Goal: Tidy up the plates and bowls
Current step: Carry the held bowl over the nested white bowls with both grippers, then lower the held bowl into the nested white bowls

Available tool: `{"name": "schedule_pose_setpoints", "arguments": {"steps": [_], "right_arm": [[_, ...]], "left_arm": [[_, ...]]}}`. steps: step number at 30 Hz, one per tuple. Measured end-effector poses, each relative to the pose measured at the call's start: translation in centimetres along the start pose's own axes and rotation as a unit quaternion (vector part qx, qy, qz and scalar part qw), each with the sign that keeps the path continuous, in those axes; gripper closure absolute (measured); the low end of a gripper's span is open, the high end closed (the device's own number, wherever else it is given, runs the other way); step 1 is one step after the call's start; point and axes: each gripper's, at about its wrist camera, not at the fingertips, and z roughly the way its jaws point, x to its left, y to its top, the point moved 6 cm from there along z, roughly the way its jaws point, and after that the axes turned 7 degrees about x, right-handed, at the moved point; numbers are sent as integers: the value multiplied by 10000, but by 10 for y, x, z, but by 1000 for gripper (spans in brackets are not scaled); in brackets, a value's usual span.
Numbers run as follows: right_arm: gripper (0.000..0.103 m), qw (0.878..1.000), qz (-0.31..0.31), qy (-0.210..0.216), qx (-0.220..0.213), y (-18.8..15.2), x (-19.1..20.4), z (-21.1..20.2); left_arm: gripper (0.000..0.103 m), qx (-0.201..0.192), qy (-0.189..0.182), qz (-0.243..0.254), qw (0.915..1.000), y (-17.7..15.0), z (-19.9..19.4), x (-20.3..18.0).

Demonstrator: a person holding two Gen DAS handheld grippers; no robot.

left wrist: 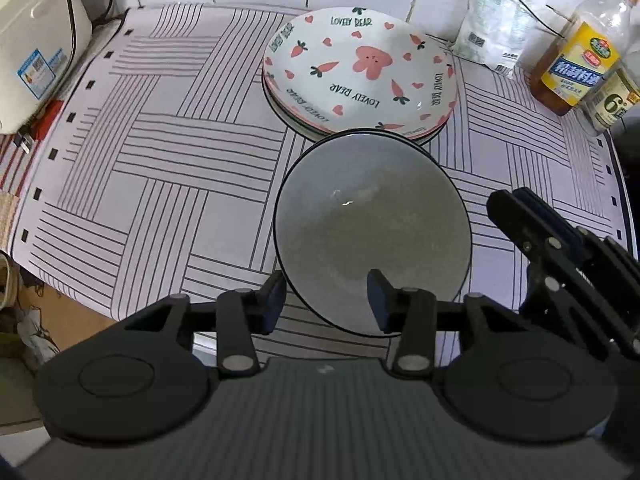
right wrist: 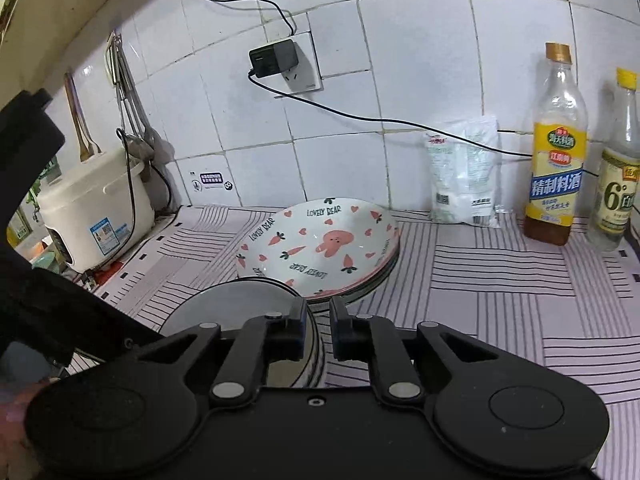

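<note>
A grey bowl (left wrist: 372,232) with a dark rim stands on the striped cloth (left wrist: 160,160), just in front of a stack of white plates (left wrist: 360,76) printed with a pink bear and carrots. My left gripper (left wrist: 328,300) is open and straddles the bowl's near rim, one finger outside and the other inside, with neither pad pressing. In the left wrist view my right gripper (left wrist: 514,200) sits just right of the bowl, apart from it. In the right wrist view its jaws (right wrist: 320,328) are almost together over the bowl (right wrist: 240,308), with the plates (right wrist: 320,244) beyond.
A white rice cooker (right wrist: 96,216) stands at the far left by the wall. A white bag (right wrist: 464,176) and two bottles (right wrist: 556,152) line the back right. A charger (right wrist: 276,58) and its cable hang on the tiles. The cloth ends at the counter's left edge (left wrist: 24,236).
</note>
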Motion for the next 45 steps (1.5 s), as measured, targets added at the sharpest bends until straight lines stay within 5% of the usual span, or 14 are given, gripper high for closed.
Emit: {"name": "schedule_pose_setpoints", "arguments": {"steps": [6, 12, 18, 26, 28, 34, 42, 45], "right_arm": [[80, 9986, -188, -490, 36, 4, -3, -18], [66, 9984, -329, -455, -57, 6, -4, -37], [39, 9975, -649, -128, -228, -6, 4, -51], [25, 9968, -675, 424, -89, -43, 8, -39], [10, 9965, -687, 483, -46, -54, 8, -29], [10, 9911, -1239, 401, 261, -80, 13, 20], [9, 9927, -1032, 605, 145, -97, 23, 69], [7, 9921, -1100, 595, -3, -96, 26, 76]], "left_arm": [[46, -243, 83, 514, 9983, -10, -17, -8], [40, -443, 68, 812, 9957, -24, -33, -3], [38, -695, -155, 833, 9940, -36, -43, 14], [37, -1105, -535, 563, 9908, -43, -39, 46], [36, -1094, -610, 433, 9912, -42, -36, 51], [27, -1224, -834, 374, 9883, -33, -28, 57], [25, -1359, -1048, 272, 9848, -12, 0, 60], [30, -953, -1002, 501, 9891, -6, 14, 52]]}}
